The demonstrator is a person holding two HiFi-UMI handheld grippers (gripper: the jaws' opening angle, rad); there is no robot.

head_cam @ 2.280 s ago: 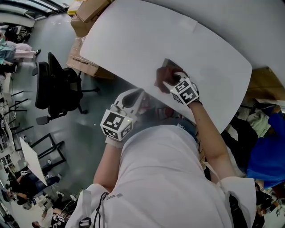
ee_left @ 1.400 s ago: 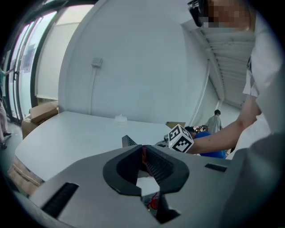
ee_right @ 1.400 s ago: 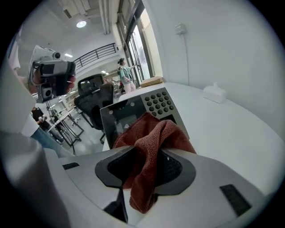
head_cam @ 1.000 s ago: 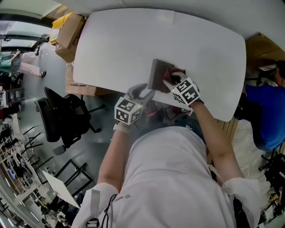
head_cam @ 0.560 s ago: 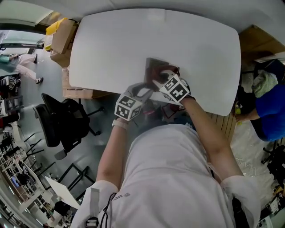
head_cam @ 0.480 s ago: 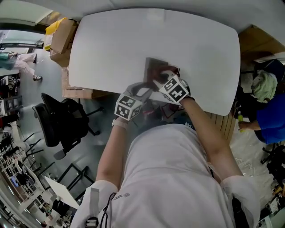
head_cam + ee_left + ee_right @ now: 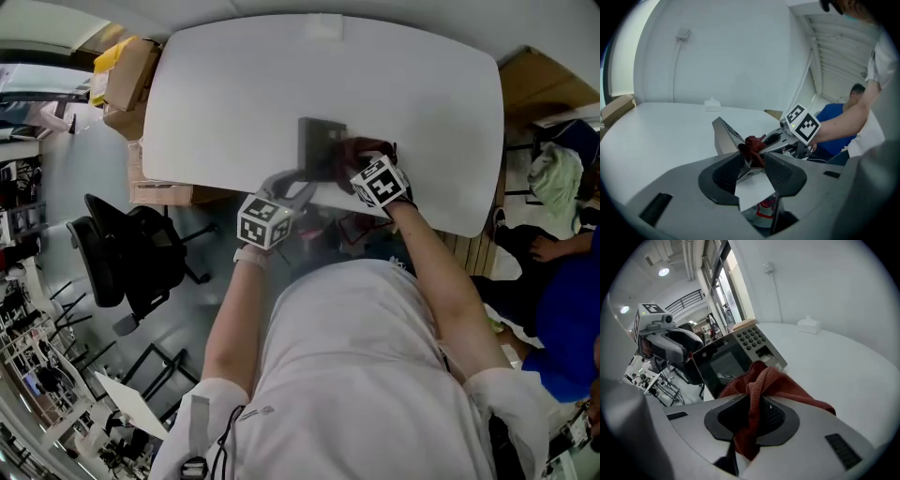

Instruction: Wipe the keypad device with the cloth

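The right tongs [image 7: 751,401], jaws just closing further, grip a rust-red terry cloth [image 7: 776,380] against the tilted grey keypad device [image 7: 724,363]. The left tongs [image 7: 753,159] clamp its near corner at the white tabletop's [image 7: 234,94] edge.

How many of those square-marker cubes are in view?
2. One cube on the left tongs at the table's near edge; one on the right tongs, gripping the red cloth beside the keypad device.
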